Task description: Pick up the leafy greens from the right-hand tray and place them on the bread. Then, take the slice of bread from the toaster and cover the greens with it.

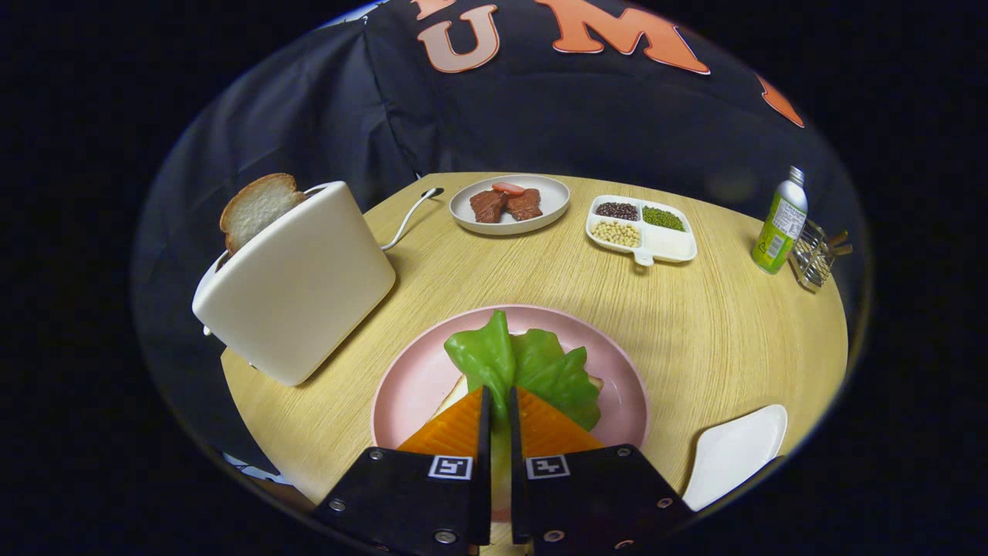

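Observation:
My gripper (499, 394) is shut on the leafy greens (540, 369), a thin strip of leaf pinched between the two fingers. The rest of the leaf spreads just ahead of the fingertips over a pink plate (405, 382). Under the leaf a pale corner of bread (454, 400) peeks out beside the left finger. To the left beyond the plate stands a white toaster (301, 286), with a slice of bread (256, 207) sticking up out of its slot. A white tray (733, 455) lies bare to the right of the fingers.
At the back of the round wooden table are a grey plate (463, 212) of meat pieces, a white divided dish (671, 247) of beans, a green bottle (779, 224) and a wire basket (814, 259). The toaster's cord (405, 220) trails toward the plate of meat.

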